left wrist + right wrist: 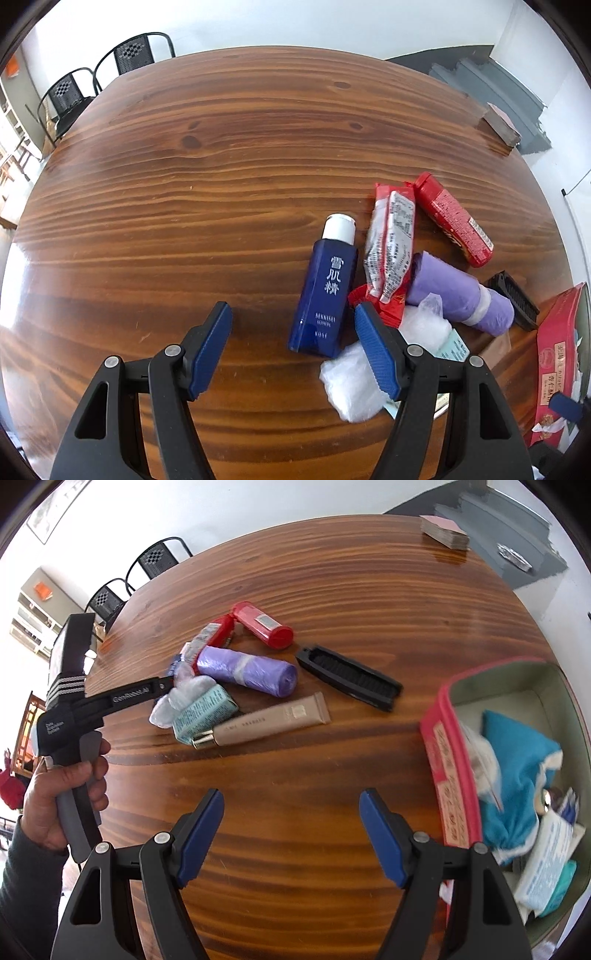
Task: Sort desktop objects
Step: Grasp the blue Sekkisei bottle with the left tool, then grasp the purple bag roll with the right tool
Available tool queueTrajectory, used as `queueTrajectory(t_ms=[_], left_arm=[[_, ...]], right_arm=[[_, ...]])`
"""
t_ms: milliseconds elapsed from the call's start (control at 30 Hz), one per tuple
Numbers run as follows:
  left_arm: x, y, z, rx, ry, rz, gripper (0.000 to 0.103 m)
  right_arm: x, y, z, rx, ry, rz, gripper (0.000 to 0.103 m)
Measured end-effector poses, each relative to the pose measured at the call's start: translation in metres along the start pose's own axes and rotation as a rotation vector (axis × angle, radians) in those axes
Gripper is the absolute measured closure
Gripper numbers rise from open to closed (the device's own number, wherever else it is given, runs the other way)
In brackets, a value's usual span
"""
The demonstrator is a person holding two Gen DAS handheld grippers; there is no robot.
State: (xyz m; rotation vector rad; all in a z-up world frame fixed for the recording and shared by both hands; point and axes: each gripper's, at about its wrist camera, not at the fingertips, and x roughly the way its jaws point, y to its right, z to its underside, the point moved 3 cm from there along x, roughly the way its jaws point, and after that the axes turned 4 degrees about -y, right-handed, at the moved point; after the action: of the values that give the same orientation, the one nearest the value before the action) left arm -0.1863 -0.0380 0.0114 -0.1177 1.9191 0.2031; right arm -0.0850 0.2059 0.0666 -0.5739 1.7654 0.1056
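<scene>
On the brown wooden table (332, 572), the purple roll of plastic bags (246, 669) lies in the middle of a heap, with the red cylindrical bottle (263, 625) behind it, the black plastic brush (349, 676) to its right, and the teal cardboard carton (204, 714) and beige cosmetic tube (266, 720) in front. In the left wrist view, the dark blue lotion bottle (323, 291) lies at the heap's left edge, just beside the red foil packet (389, 247), which rests partly on the roll. The red open-topped box (448, 760) stands well to the right, with a blue cloth pouch (517, 775) inside it.
</scene>
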Motion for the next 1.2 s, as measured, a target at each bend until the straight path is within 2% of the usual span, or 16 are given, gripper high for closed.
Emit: queueTrajectory(t_ms=[233,300,367,433,633,933,967,1033,1200], left_arm=[[0.008,0.002,0.001,0.029,0.02,-0.039,0.032],[0.008,0.005,0.003,0.05,0.037,-0.053,0.041],[0.007,0.007,0.003,0.072,0.053,-0.046,0.062],[0.006,0.008,0.004,0.08,0.056,-0.042,0.07],[-0.001,-0.003,0.016,0.045,0.048,-0.038,0.071],[-0.02,-0.023,0.031,-0.026,0.061,-0.027,0.071],[-0.023,-0.024,0.032,-0.032,0.064,-0.028,0.071],[-0.026,-0.026,0.033,-0.042,0.071,-0.03,0.071],[-0.03,-0.028,0.04,-0.053,0.062,-0.038,0.071]], right_arm=[[0.008,-0.013,-0.021,-0.059,0.015,0.0,0.024],[0.011,-0.017,-0.028,-0.077,0.021,0.004,0.024],[0.015,-0.02,-0.034,-0.1,0.033,0.01,0.024],[0.019,-0.025,-0.041,-0.135,0.051,0.018,0.024],[0.034,-0.041,-0.065,-0.26,0.095,0.066,0.024],[0.068,-0.051,-0.095,-0.351,0.077,0.111,0.025],[0.071,-0.051,-0.096,-0.358,0.071,0.115,0.027],[0.081,-0.053,-0.097,-0.361,0.046,0.115,0.038],[0.09,-0.059,-0.097,-0.382,0.014,0.105,0.047]])
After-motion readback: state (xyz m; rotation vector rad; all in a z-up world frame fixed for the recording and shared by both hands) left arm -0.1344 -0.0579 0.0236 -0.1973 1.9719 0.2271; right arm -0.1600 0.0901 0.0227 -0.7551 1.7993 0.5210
